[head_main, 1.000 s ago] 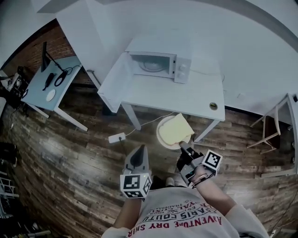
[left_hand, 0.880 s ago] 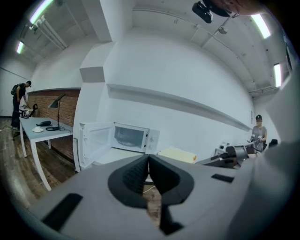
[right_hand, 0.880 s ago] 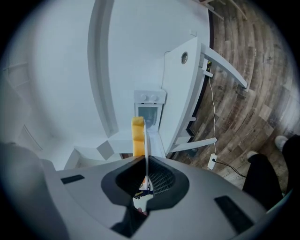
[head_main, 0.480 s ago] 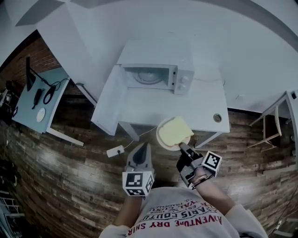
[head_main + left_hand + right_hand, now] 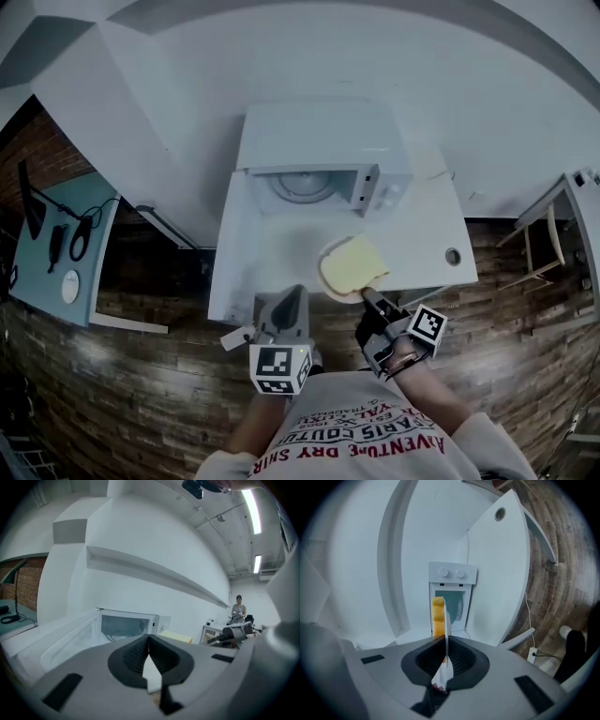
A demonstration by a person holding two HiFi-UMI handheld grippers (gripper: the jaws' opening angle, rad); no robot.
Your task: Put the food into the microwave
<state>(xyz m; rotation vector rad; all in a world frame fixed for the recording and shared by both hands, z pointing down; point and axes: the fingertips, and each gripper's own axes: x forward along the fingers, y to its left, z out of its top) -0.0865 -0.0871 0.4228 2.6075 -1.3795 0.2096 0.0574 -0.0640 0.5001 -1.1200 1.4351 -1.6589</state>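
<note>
1. The right gripper (image 5: pixel 367 298) had its jaws clamped on the rim of the round white plate (image 5: pixel 327 280) bearing the yellow square food slice (image 5: pixel 355 263);
2. The left gripper (image 5: pixel 296 292), at the plate's 8 o'clock, had its jaws pressed together, empty;
3. The open white microwave (image 5: pixel 319 155) stood at the plate's 11 o'clock.

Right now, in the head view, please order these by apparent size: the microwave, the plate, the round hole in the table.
1. microwave
2. plate, raised nearer the camera, so it looks enlarged
3. round hole

Gripper (image 5: pixel 446 641) clamped on plate (image 5: pixel 447 620) edge, yellow food (image 5: pixel 437 616) aboard, open microwave (image 5: pixel 453 581) ahead
</note>
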